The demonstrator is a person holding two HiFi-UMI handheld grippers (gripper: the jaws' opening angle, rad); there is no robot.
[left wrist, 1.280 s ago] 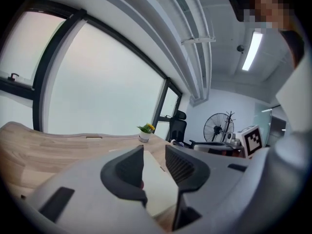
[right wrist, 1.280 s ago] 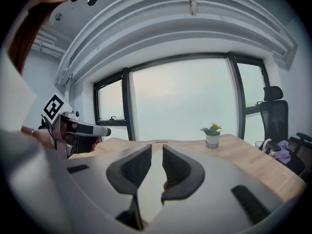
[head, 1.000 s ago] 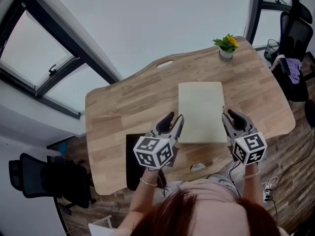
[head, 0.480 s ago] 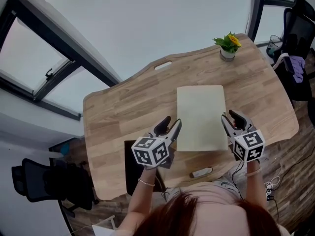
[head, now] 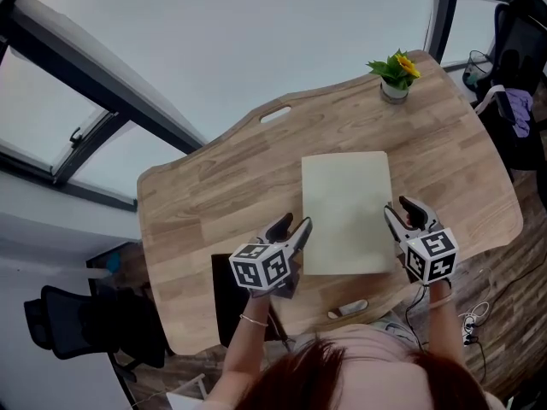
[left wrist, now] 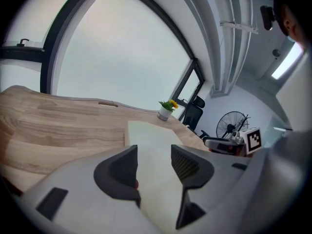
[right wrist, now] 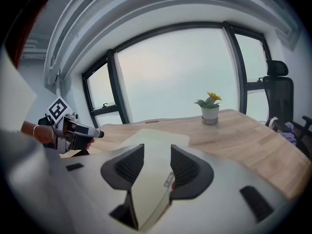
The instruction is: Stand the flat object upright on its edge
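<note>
A pale cream flat board [head: 346,207] lies flat on the wooden table [head: 205,195]. My left gripper [head: 291,229] is at the board's near left corner and my right gripper [head: 403,210] at its near right corner. In the left gripper view the board [left wrist: 148,135] runs between the jaws of the left gripper [left wrist: 153,162], with a gap to each pad. The right gripper view shows the board [right wrist: 158,140] between the jaws of the right gripper [right wrist: 157,162], also not pressed. Both pairs of jaws have just been opening.
A small potted plant [head: 394,75] with a yellow flower stands at the table's far right. A small pale object [head: 346,308] lies at the near table edge. Office chairs stand at the right [head: 513,75] and lower left [head: 77,323]. A fan [left wrist: 234,126] stands beyond the table.
Both grippers have sunk toward the table at the board's near corners. Their jaws stand wider apart than a second ago. The board lies flat throughout.
</note>
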